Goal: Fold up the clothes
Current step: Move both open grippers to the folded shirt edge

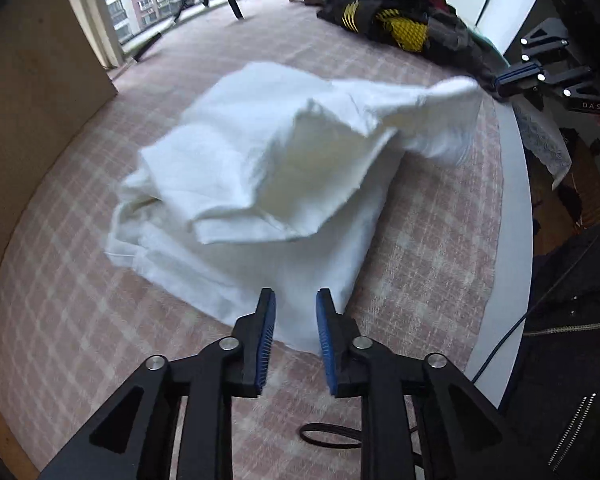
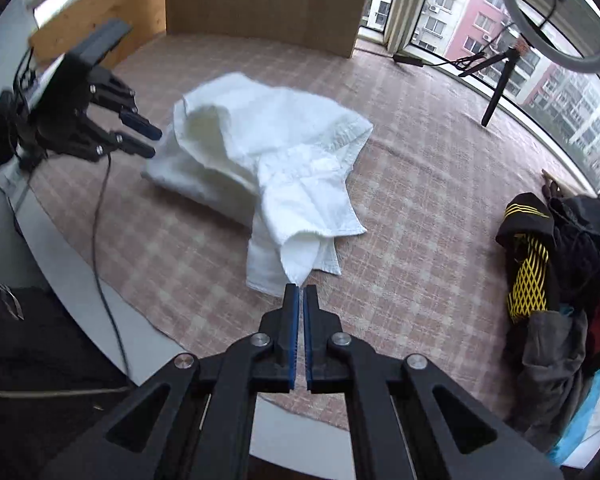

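Where a pink plaid cloth covers the round table, its white rim shows bare at the near edge, with wooden panels behind and tall windows looking onto apartment blocks. A heap of dark clothes with yellow mesh sits at one side of the table, a tripod stands by the glass, and a cable trails over the rim. The white garment lies bunched mid-table, partly folded. Angled steeply down, the right gripper pinches one corner of it, lifting that corner off the cloth. The left gripper hovers just over the garment's near edge, jaws narrowly apart, gripping nothing.
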